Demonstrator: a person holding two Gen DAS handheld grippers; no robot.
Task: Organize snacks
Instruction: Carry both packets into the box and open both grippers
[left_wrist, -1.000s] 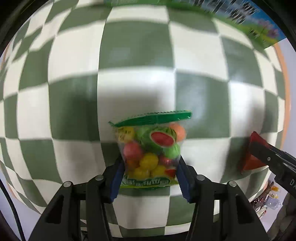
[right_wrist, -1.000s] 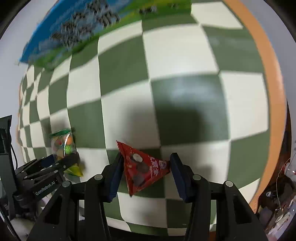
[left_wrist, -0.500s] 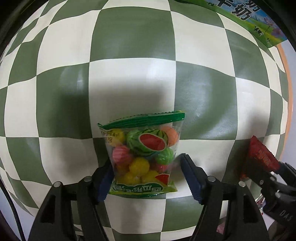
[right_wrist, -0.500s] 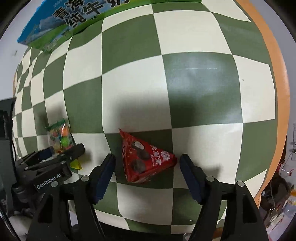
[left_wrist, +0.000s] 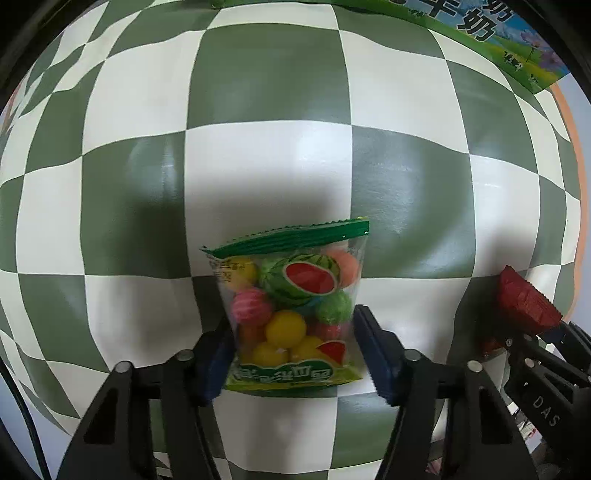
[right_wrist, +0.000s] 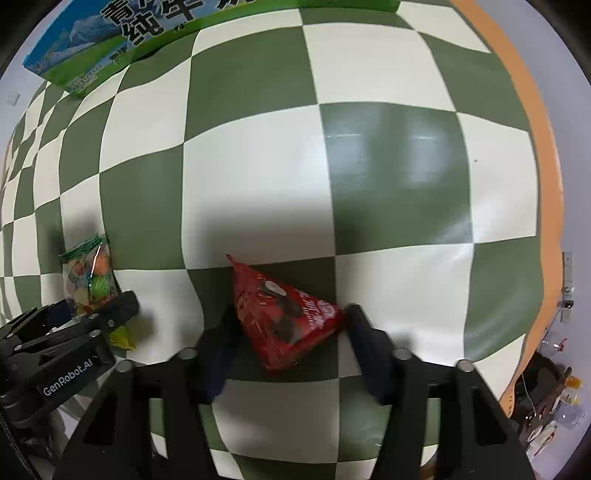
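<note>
The clear candy bag (left_wrist: 291, 306) is lying flat on the green-and-white checked table (left_wrist: 266, 173) — green serrated seal at the far end, watermelon print on its face, round sweets in yellow, pink, orange and green showing through, sealed. The red triangular snack packet (right_wrist: 288, 317) is sitting on the same table well to its right — one corner pointing away, dark biscuit pictures and white lettering on its face, sealed and puffed.

Both wrist views face straight down, close over checkered tablecloth (left_wrist: 266, 92).
</note>
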